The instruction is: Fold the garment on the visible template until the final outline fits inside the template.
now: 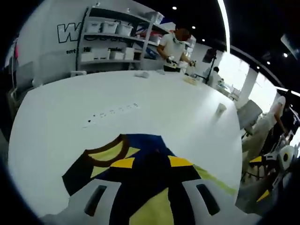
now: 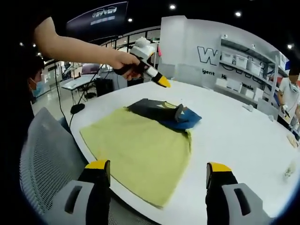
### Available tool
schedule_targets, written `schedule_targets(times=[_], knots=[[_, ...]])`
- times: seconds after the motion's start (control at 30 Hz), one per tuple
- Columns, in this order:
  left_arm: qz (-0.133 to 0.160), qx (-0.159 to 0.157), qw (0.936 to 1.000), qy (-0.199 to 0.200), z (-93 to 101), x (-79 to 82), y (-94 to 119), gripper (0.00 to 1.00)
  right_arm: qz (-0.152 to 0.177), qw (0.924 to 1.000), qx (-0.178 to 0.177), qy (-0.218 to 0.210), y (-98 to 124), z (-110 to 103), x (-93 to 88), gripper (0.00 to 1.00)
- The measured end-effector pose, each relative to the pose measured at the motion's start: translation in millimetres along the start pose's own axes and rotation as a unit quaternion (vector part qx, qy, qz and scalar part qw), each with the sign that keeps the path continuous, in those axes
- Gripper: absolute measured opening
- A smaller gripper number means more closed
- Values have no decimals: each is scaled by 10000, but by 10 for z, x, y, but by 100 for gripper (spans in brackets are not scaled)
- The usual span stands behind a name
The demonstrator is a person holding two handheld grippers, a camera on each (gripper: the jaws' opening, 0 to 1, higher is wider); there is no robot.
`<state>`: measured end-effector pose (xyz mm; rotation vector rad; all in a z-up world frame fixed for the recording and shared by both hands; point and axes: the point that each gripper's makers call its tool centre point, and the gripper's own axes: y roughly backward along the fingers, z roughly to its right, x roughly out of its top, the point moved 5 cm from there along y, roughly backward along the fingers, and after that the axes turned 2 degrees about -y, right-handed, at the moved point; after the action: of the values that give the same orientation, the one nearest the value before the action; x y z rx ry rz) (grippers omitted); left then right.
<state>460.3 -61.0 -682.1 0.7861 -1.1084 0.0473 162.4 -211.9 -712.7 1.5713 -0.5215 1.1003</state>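
Spanning room: white table [image 2: 243, 136], shelving [image 1: 117, 40] behind.

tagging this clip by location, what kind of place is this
Probably an open lab or workshop floor, not a home. A large white table holds the garment, metal shelving along the wall carries white storage bins, another person works at the table's far side, and ceiling spotlights run overhead.

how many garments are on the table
1: the garment, dark blue with yellow panels, lies bunched at the far end of the yellow template on the white table. Folds could hide another.
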Motion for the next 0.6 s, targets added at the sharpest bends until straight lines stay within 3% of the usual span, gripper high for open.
schedule_targets(times=[0.6], knots=[[488, 349, 9980, -198, -52, -249, 644, 53, 113, 9987, -1, 498, -220, 225, 155, 81]])
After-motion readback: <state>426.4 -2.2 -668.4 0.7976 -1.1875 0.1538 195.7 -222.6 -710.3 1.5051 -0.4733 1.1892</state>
